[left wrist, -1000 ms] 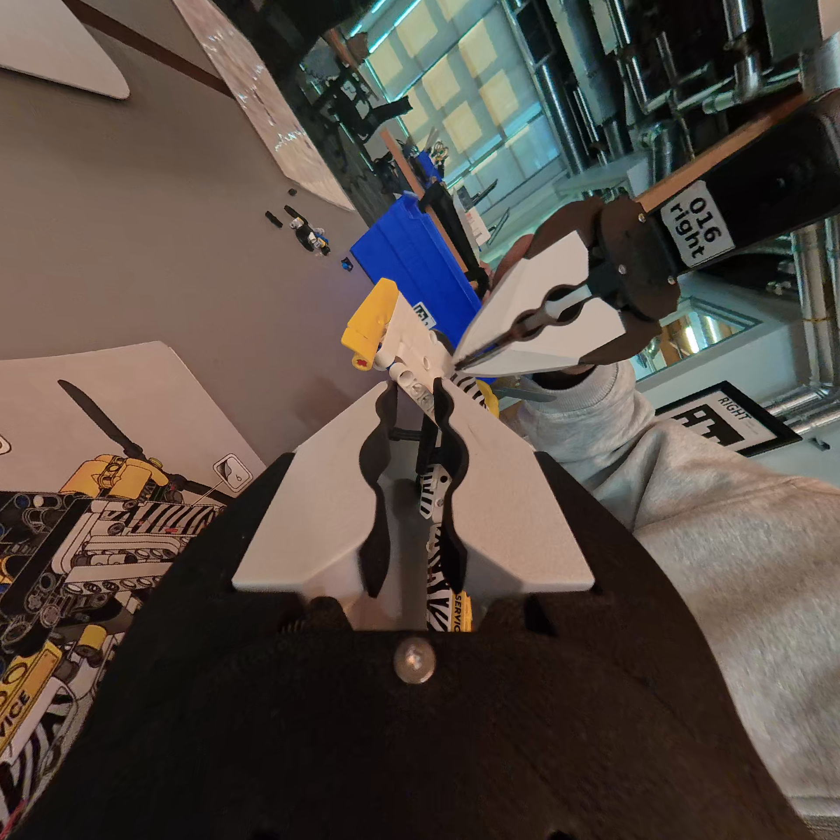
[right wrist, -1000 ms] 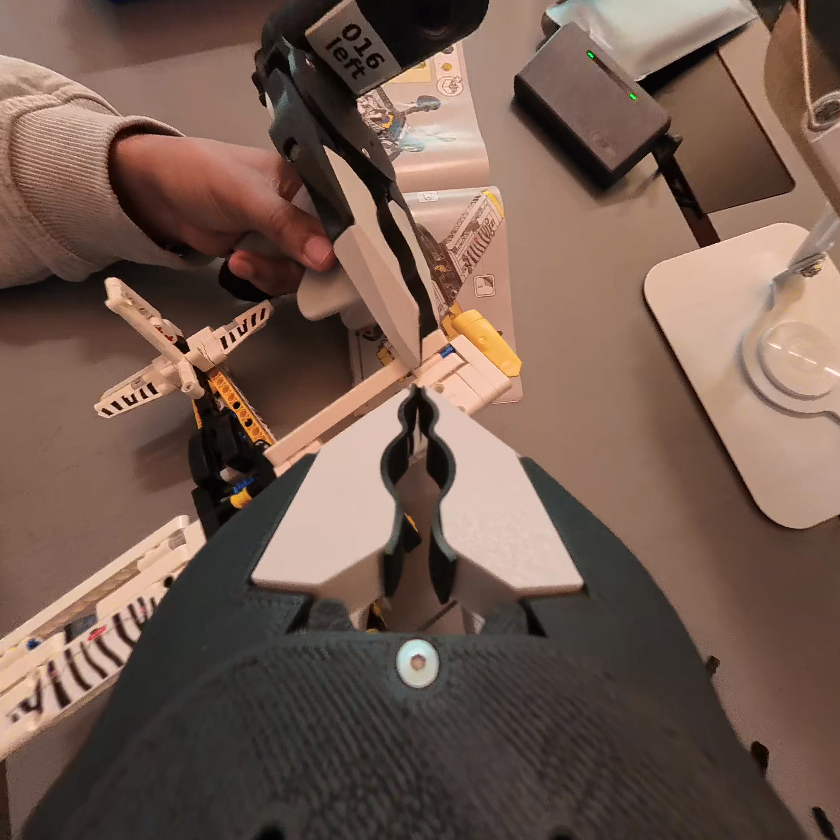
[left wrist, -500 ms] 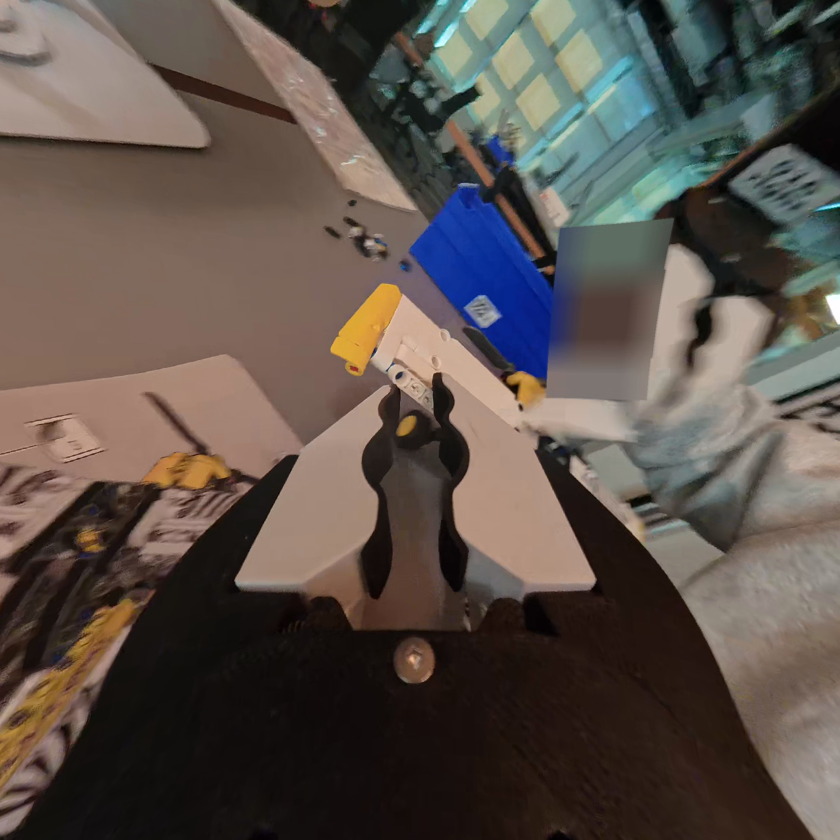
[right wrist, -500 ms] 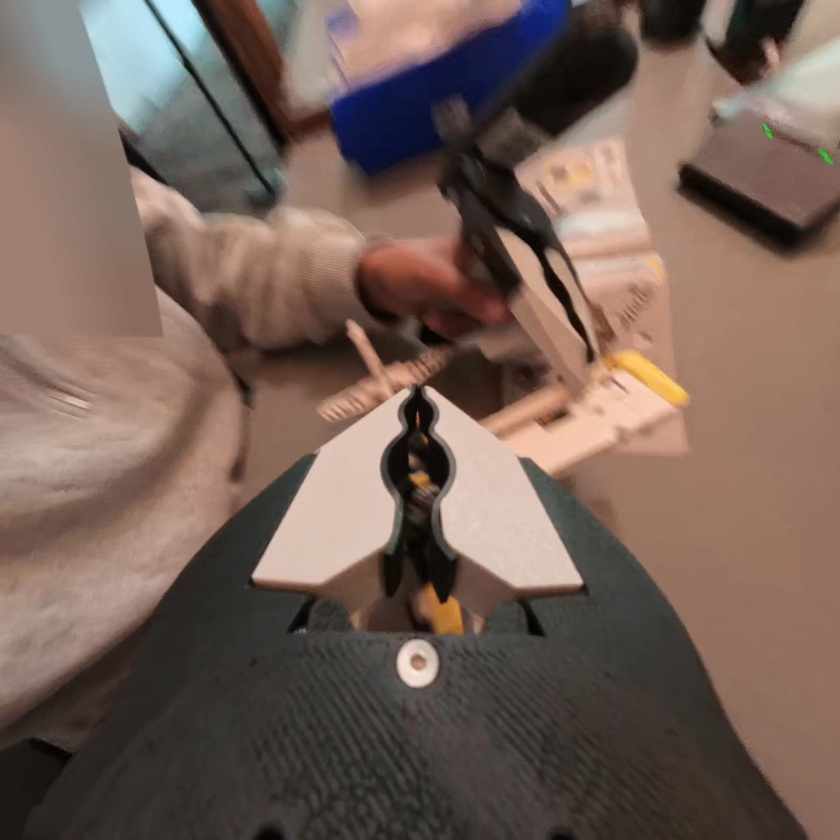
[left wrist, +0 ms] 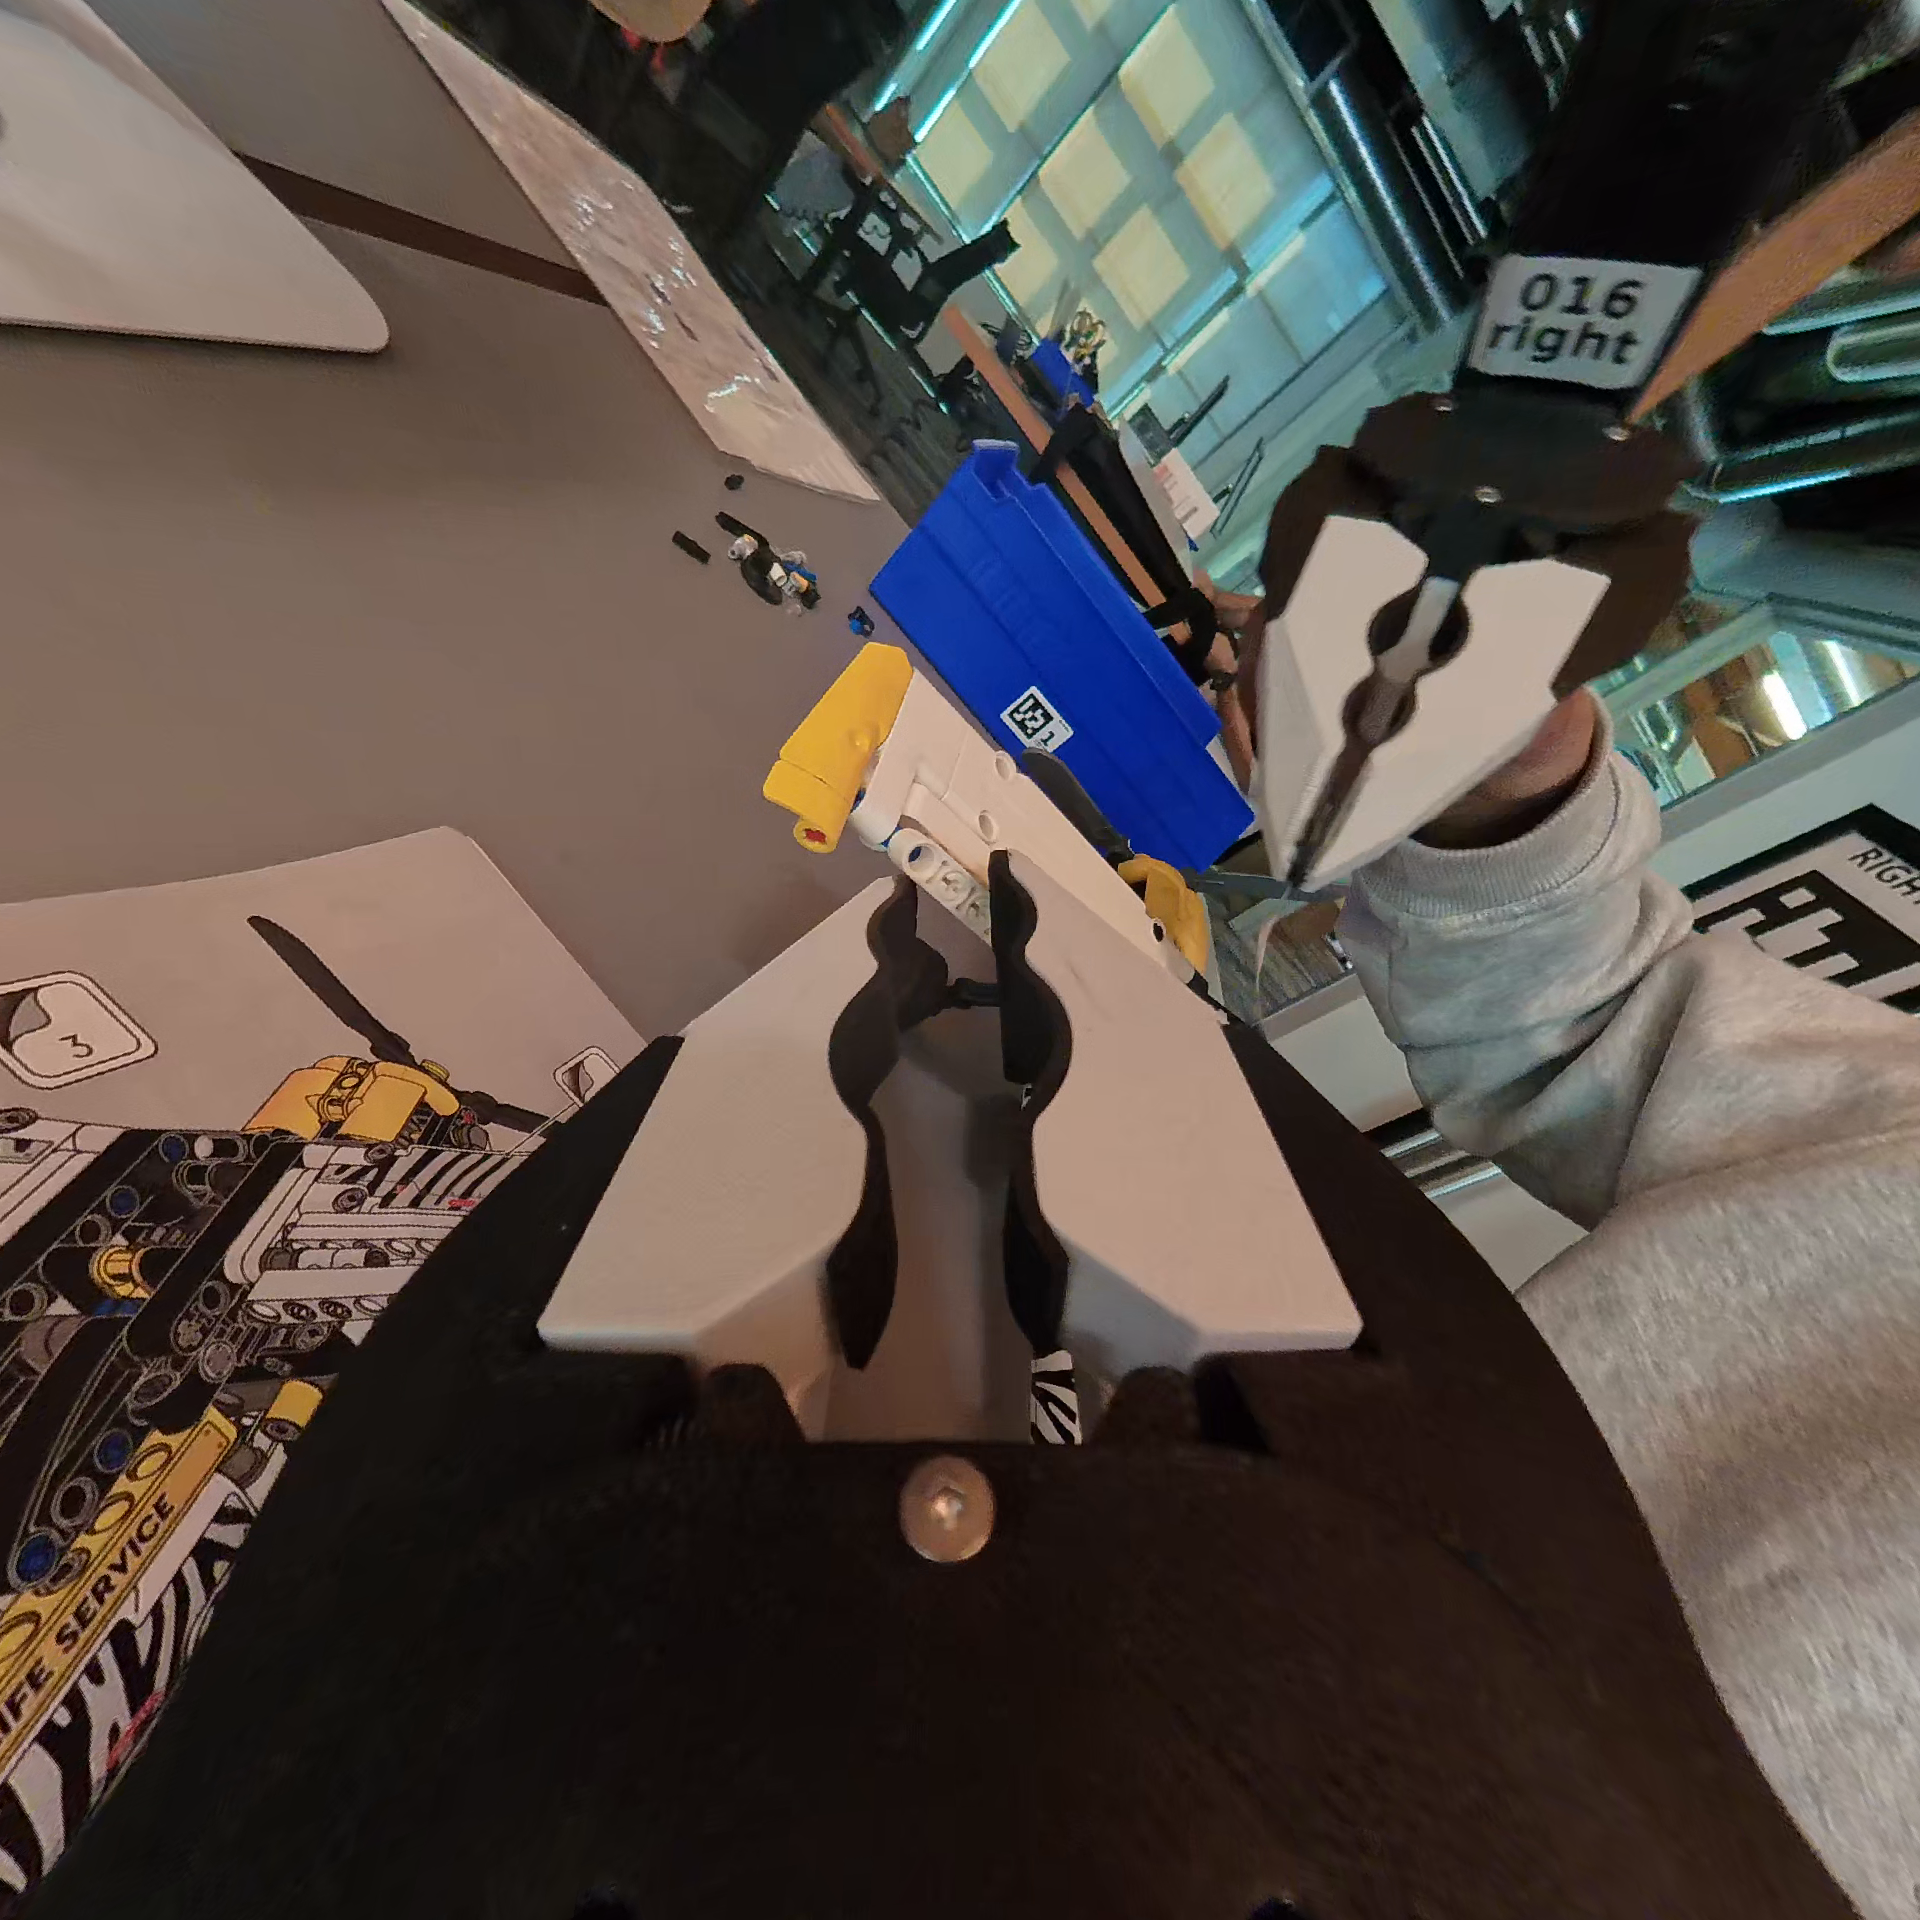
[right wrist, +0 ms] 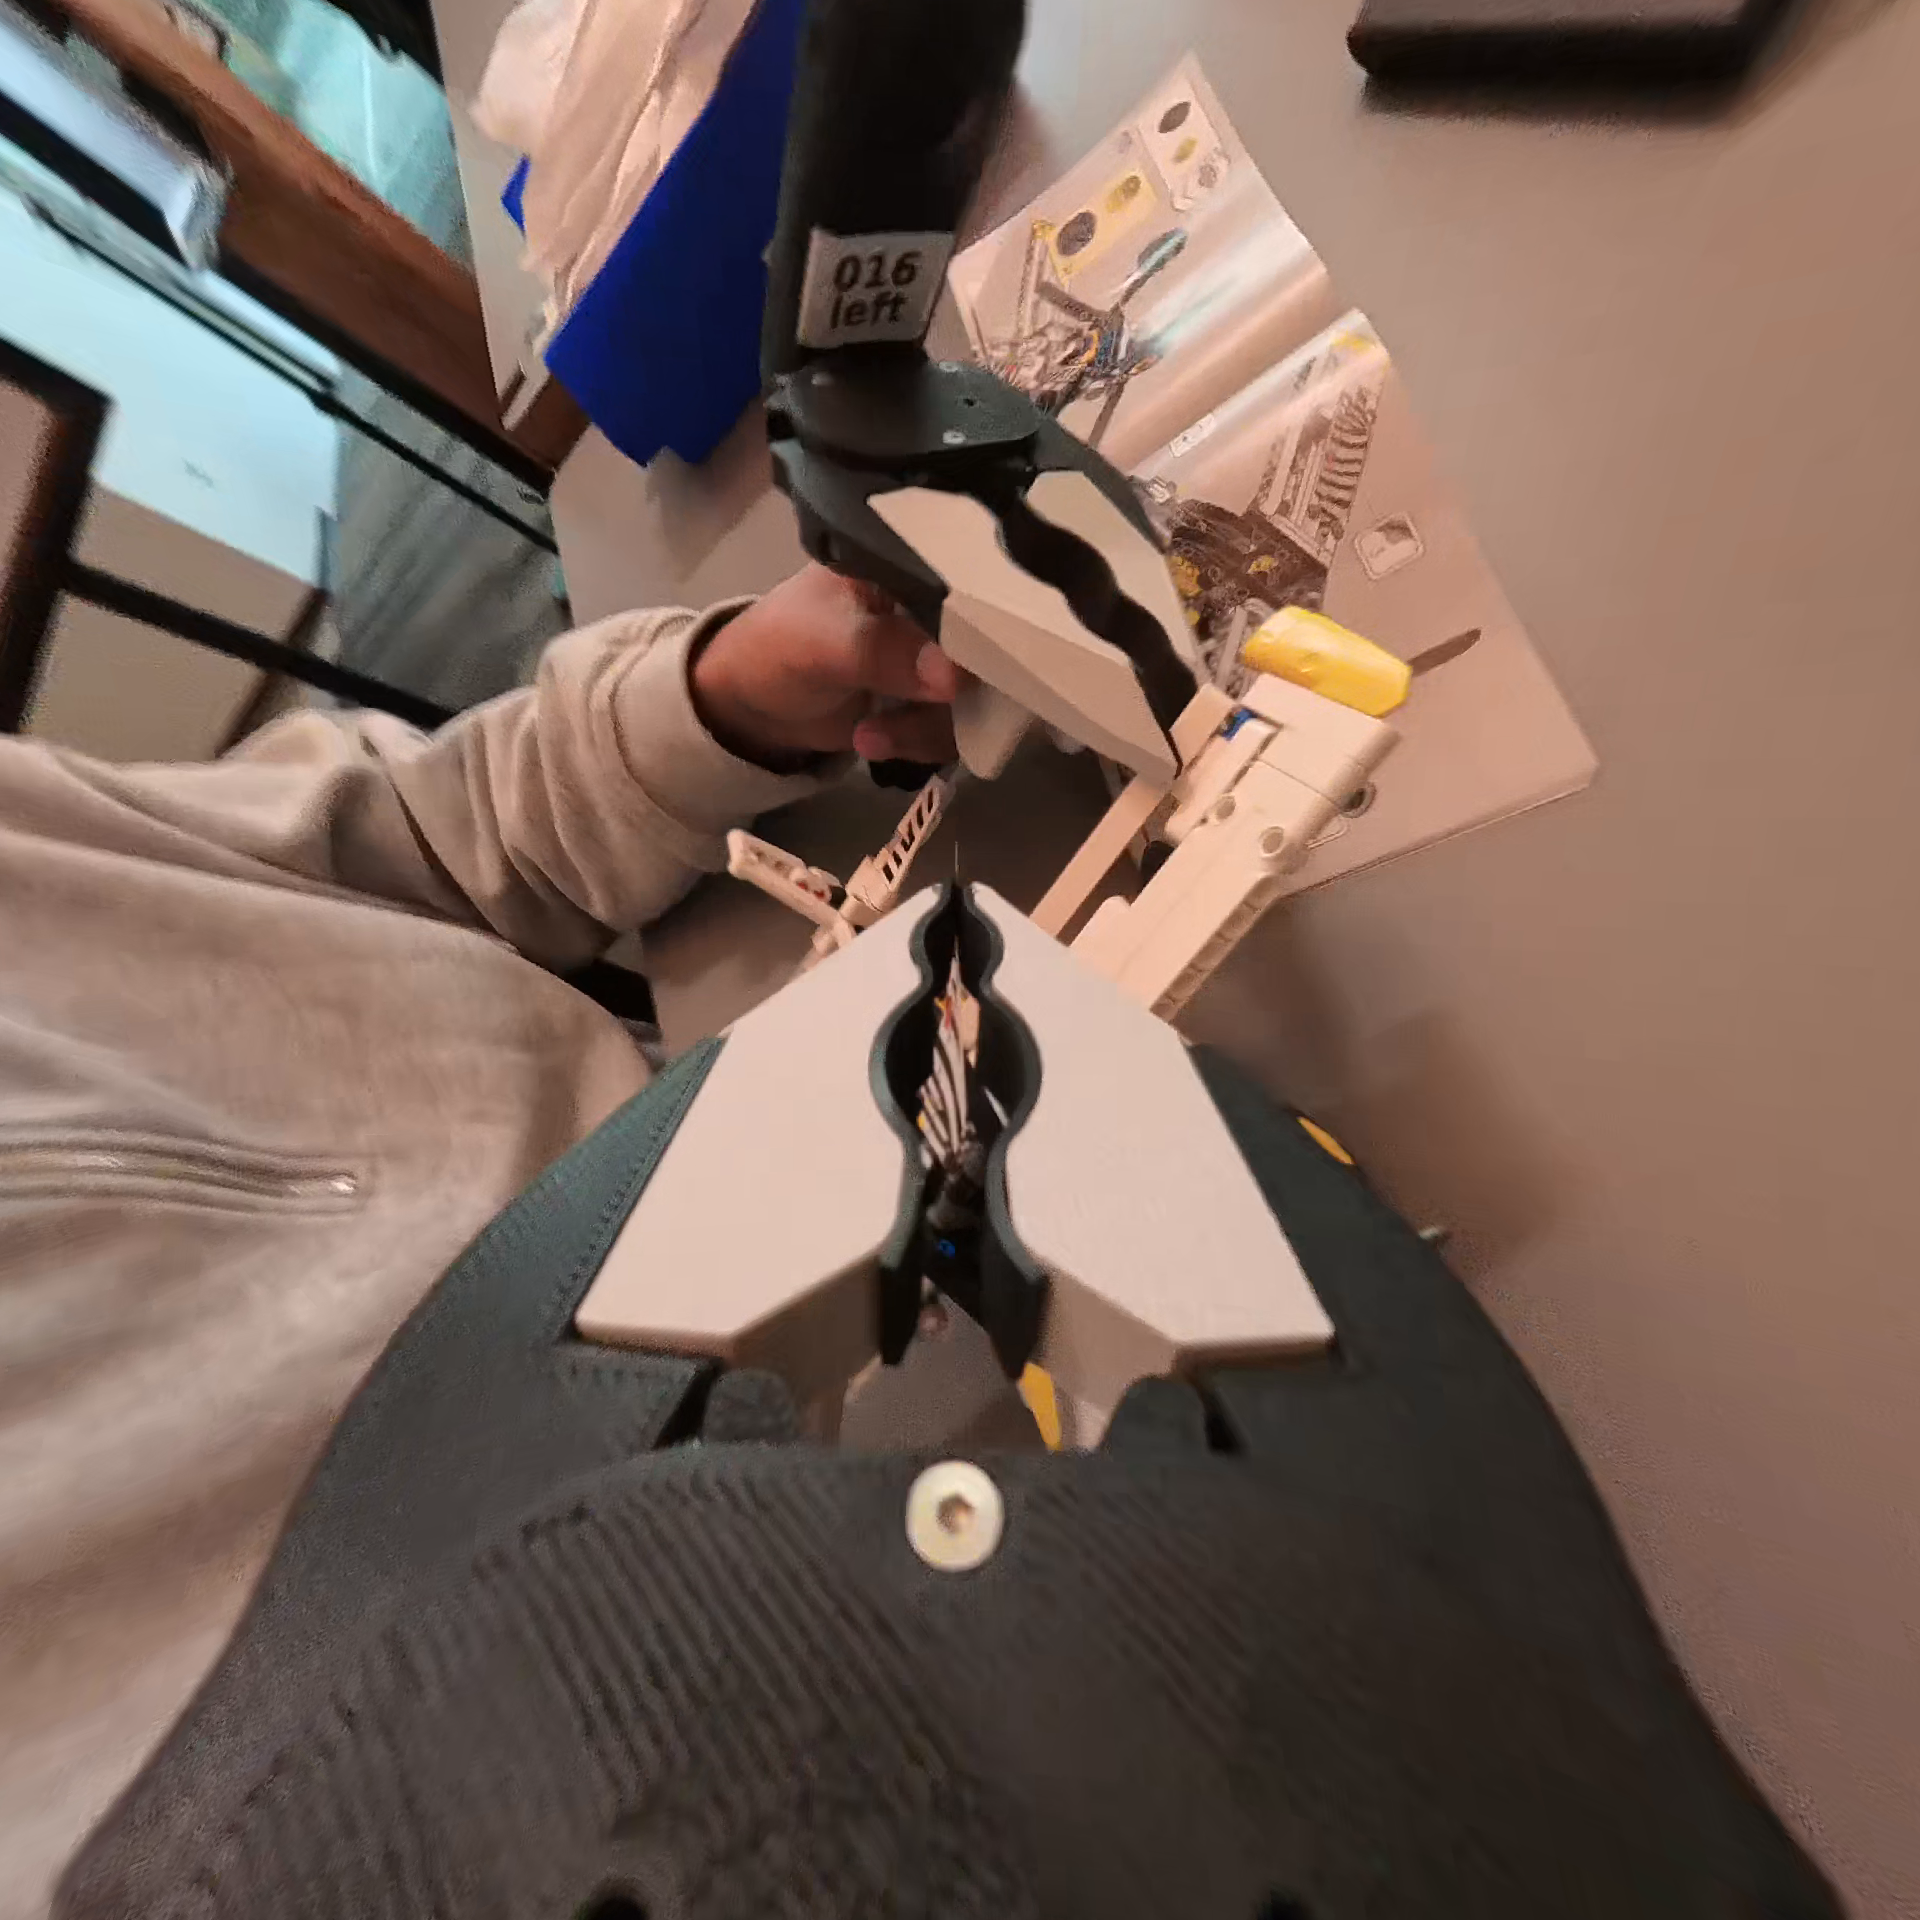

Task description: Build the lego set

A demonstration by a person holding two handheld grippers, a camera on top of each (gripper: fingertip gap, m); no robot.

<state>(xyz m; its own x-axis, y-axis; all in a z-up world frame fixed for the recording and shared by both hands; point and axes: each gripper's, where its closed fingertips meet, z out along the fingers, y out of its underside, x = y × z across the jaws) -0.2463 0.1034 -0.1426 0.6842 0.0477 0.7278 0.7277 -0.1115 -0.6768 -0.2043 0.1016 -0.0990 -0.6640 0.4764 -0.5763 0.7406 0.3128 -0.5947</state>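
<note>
To the left of the lego model (left wrist: pixel 940 769), the open instruction booklet (left wrist: pixel 436 935) lay flat on the grey table (left wrist: pixel 364 623). A few loose small pieces (left wrist: pixel 774 571) sat beyond the model and well apart from it. The model itself was a white beam tipped with a yellow end piece (left wrist: pixel 844 732), and it was raised off the table at a slant. Our left gripper (left wrist: pixel 951 888) was clamped on the beam just behind that yellow end, with one finger on each side. Behind the model stood a blue bin (left wrist: pixel 1039 644). To the model's right, our right gripper (left wrist: pixel 1299 878) hung with its tips just beside the beam's far stretch. Its jaws were pinched on a thin strip (left wrist: pixel 1236 883) that stuck out toward the model. We took it for a sticker or a flat part, but we could not tell which.

We judged that the step in hand was fitting this strip onto the held model. The next move called for a steady left grip. The right gripper had to line the strip up squarely with its spot, then press it home before letting go.
</note>
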